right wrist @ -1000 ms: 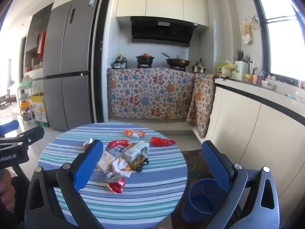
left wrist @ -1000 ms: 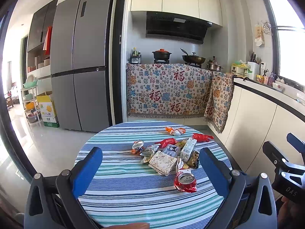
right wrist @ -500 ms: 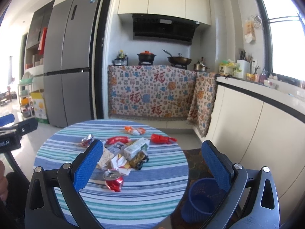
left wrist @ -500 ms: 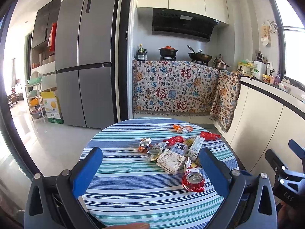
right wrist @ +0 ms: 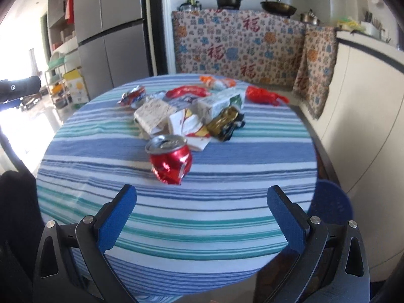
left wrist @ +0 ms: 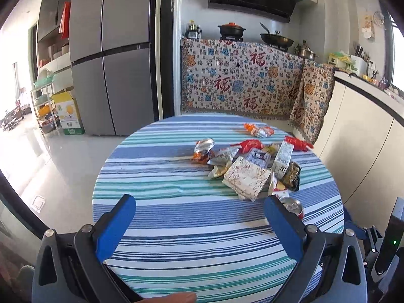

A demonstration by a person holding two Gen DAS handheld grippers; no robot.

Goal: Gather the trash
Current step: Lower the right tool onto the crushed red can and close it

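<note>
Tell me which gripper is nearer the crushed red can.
Right. The right gripper faces the crushed red can just ahead, centred; the left gripper has it off beside its right finger.

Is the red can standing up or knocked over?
Standing up. The can shows its silver top facing upward on the table, though its sides are crushed and it leans slightly.

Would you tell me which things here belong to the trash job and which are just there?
Job: crushed red can, wrappers, floral packet, blue bin.
Just there: fridge, pots, patterned cloth.
</note>
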